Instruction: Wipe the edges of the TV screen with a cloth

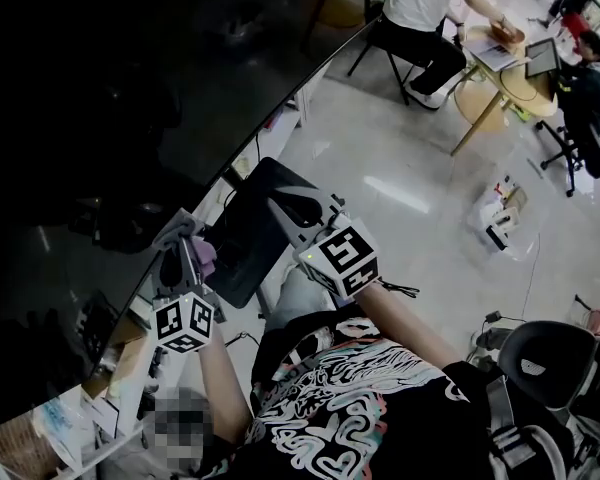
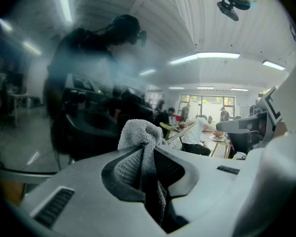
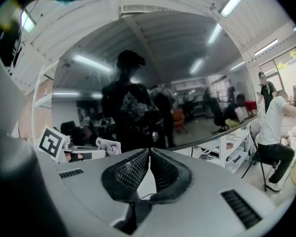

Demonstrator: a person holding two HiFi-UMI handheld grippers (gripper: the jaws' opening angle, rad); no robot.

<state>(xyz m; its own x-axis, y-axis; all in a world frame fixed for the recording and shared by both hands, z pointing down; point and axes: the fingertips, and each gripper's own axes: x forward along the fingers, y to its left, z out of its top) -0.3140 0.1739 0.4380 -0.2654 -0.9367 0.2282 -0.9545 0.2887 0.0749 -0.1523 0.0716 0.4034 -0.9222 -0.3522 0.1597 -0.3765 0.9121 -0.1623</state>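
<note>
Cloth (image 2: 137, 132), grey and bunched, is pinched in the left tongs (image 2: 146, 157). Its folded top pokes up past the tips, right in front of the dark TV screen (image 2: 64, 88); whether it touches the glass I cannot tell. From the head view, this gripper sits at the screen's lower edge, with the cloth against the black glass. The right tongs (image 3: 149, 153) are closed tip to tip with nothing between them, pointed at the same screen, whose glass mirrors a standing person and ceiling lights. In the head view the right gripper lies just beside the left one, over a dark flat panel (image 1: 248, 230). A white shelf unit (image 3: 234, 144) runs below the screen. Farther off on the pale floor (image 1: 400, 168), a person in a white shirt (image 1: 422, 3) sits at a round surface (image 1: 510, 78).
</note>
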